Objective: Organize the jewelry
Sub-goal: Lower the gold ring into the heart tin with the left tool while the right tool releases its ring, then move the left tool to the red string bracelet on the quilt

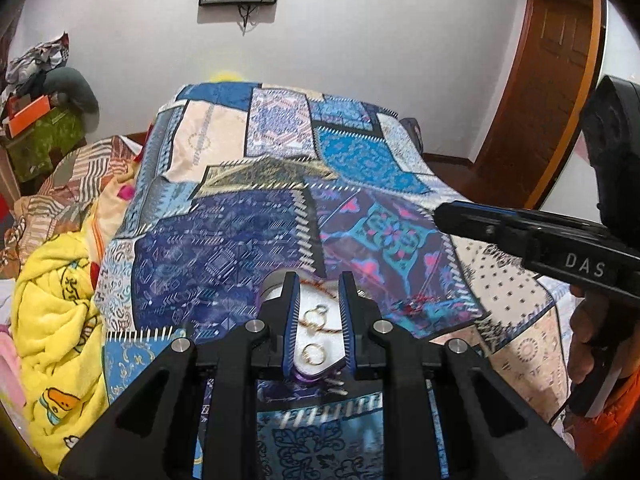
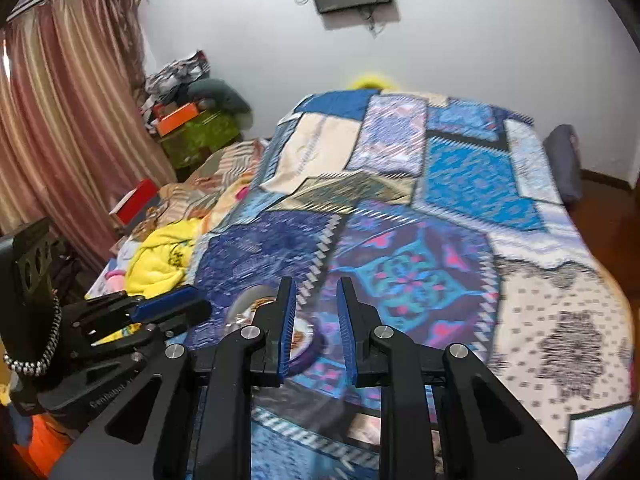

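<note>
A small open jewelry box with a white lining [image 1: 320,336] and purple rim lies on the patchwork bedspread [image 1: 224,248]. In it lie gold rings [image 1: 314,354] and a thin chain [image 1: 320,326]. My left gripper [image 1: 318,292] is open, its fingers either side of the box, just above it. The box shows blurred in the right wrist view [image 2: 302,340], left of my right gripper [image 2: 316,300], which is open and empty above the bedspread. The right gripper also shows in the left wrist view [image 1: 460,216], to the right of the box.
A yellow towel [image 1: 52,320] and crumpled bedding lie to the left of the bedspread. Boxes and clothes [image 2: 192,120] are stacked in the far left corner by a curtain [image 2: 60,120]. A wooden door [image 1: 540,100] stands at the right.
</note>
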### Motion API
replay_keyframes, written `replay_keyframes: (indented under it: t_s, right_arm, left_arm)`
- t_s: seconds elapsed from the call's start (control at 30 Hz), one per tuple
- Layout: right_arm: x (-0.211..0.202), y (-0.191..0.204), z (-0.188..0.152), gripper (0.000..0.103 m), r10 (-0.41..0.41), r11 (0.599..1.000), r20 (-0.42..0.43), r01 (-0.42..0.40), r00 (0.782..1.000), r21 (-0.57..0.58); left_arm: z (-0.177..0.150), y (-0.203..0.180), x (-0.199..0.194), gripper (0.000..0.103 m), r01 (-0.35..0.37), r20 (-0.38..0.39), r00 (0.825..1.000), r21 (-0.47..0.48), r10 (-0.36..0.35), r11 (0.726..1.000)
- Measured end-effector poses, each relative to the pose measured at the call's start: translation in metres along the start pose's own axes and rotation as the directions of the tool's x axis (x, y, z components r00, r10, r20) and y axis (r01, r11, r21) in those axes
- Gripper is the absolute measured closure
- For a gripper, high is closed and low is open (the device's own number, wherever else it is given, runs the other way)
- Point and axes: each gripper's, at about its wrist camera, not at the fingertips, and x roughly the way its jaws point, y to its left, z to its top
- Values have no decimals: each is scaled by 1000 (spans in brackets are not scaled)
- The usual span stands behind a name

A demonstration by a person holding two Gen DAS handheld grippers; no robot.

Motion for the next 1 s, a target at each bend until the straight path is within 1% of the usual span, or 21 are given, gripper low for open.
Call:
replay_keyframes:
  t_s: [0.2, 0.33, 0.4, 0.47, 0.53, 0.63, 0.73, 0.8, 1.0]
  right_arm:
    - [-27, -20, -3, 84, -50, 999, 33, 49, 998, 22]
    - [-39, -36, -12, 84, -90, 995, 34, 89, 995, 38]
    - [-42, -45, -17, 83, -103, 994, 25, 101, 994, 49]
    - [-43, -54, -23, 83, -114, 991, 10, 114, 993, 64]
    - [-43, -62, -29, 83, -126, 990, -11, 126, 992, 70]
    - [-41, -74, -40, 81, -142, 987, -45, 145, 989, 76]
    - [-36, -84, -50, 75, -155, 984, -78, 161, 985, 80]
    - [-31, -90, -57, 74, -157, 982, -101, 166, 982, 85]
    - [-14, -98, -70, 74, -145, 983, -159, 160, 977, 89]
  left_arm:
    - [8, -27, -5, 85, 33, 16, 999, 41, -33, 999]
    - [7, -47, 0, 85, 59, -3, 998, 71, -59, 996]
    - [4, -56, 6, 82, 73, -22, 997, 80, -72, 994]
    - [0, -65, 14, 72, 78, -41, 996, 92, -75, 993]
    - [-5, -72, 25, 67, 71, -68, 996, 107, -64, 992]
    - [-13, -78, 42, 67, 84, -124, 990, 107, -71, 991]
    - [-22, -82, 55, 67, 111, -173, 980, 92, -94, 990]
    - [-27, -85, 62, 67, 132, -199, 973, 80, -114, 988]
    - [-38, -94, 83, 67, 142, -250, 961, 84, -117, 986]
